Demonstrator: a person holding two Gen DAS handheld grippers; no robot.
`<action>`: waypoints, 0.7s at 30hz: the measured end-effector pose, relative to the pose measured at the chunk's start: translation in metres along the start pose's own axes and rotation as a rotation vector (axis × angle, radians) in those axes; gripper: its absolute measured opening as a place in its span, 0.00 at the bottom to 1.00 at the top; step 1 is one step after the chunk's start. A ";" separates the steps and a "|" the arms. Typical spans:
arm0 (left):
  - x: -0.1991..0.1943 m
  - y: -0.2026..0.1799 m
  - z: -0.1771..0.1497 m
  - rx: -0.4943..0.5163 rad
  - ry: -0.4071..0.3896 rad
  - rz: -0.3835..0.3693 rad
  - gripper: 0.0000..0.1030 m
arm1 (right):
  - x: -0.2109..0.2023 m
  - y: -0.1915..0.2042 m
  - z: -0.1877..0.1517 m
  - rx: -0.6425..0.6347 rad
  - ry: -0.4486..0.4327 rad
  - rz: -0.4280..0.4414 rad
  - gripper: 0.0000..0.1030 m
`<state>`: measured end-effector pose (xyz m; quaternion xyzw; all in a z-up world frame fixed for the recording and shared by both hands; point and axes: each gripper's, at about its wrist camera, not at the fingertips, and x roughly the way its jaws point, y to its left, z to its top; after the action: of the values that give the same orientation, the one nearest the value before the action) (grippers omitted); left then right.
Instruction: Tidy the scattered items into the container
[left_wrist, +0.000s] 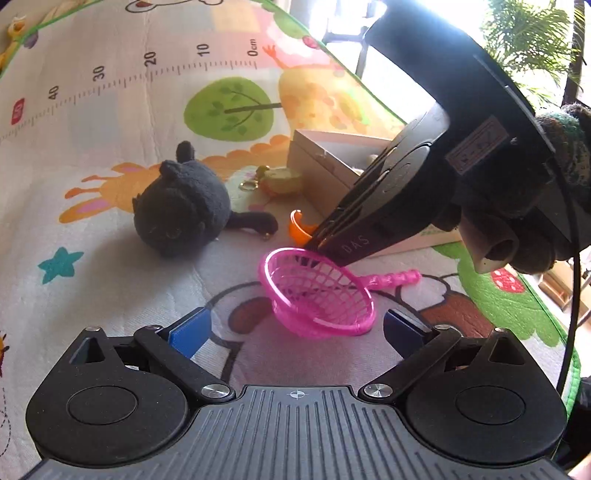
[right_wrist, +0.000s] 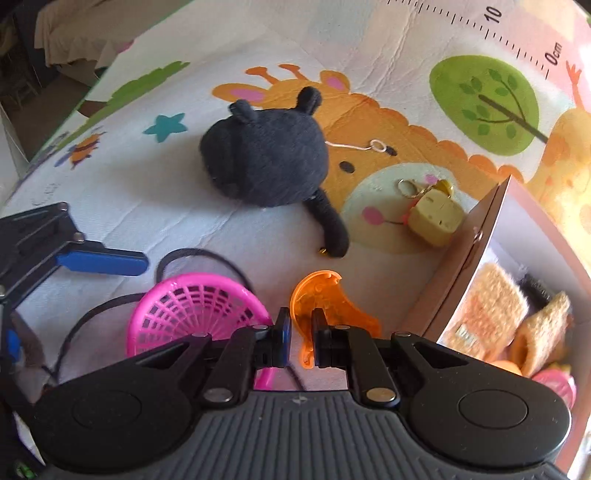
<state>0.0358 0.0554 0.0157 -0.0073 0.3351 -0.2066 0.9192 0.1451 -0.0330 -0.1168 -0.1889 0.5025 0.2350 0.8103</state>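
A printed play mat (right_wrist: 229, 229) carries everything; it shows a giraffe, a green tree, a teal star, a bee, and a ruler strip whose marks read "0cm", "10", "20", "30", "40". At the mat's right side in the right wrist view stands an open, pale cardboard box (right_wrist: 469, 258), its near wall brownish. Inside lie tan plush pieces, something dark and fuzzy, and at its lower corner a pink round thing and an orange one, both partly hidden.

A dark grey plush animal (right_wrist: 266, 162), round-bodied with two small ears and a long limb, lies near the middle of the mat, well apart from the box. A pink plastic strainer (left_wrist: 317, 295) with a lattice bowl and a short knobbed handle sits tilted just ahead of the left gripper (left_wrist: 295, 332), whose blue-padded jaws stand wide apart with nothing between them. A yellow cheese-shaped keychain (right_wrist: 436, 218) with a gold ring lies just beside the box's near wall. A translucent orange curved plastic piece (right_wrist: 325, 302) lies between the strainer and the box.

The right gripper (right_wrist: 301, 332) points steeply down, jaws drawn nearly together on the orange piece, which shows in the narrow gap. Its side reads "DAS" in the left wrist view.
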 end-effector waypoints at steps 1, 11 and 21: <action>-0.002 -0.004 -0.002 0.007 0.005 -0.009 0.99 | -0.006 0.001 -0.008 0.022 -0.005 0.032 0.11; -0.005 -0.060 -0.022 0.131 0.103 -0.050 0.99 | -0.048 -0.017 -0.101 0.203 -0.065 0.043 0.11; -0.008 -0.083 -0.020 0.153 0.107 0.024 0.99 | -0.074 -0.048 -0.179 0.285 -0.263 -0.362 0.32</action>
<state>-0.0133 -0.0146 0.0174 0.0780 0.3672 -0.2206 0.9002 0.0144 -0.1836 -0.1228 -0.1278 0.3789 0.0355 0.9159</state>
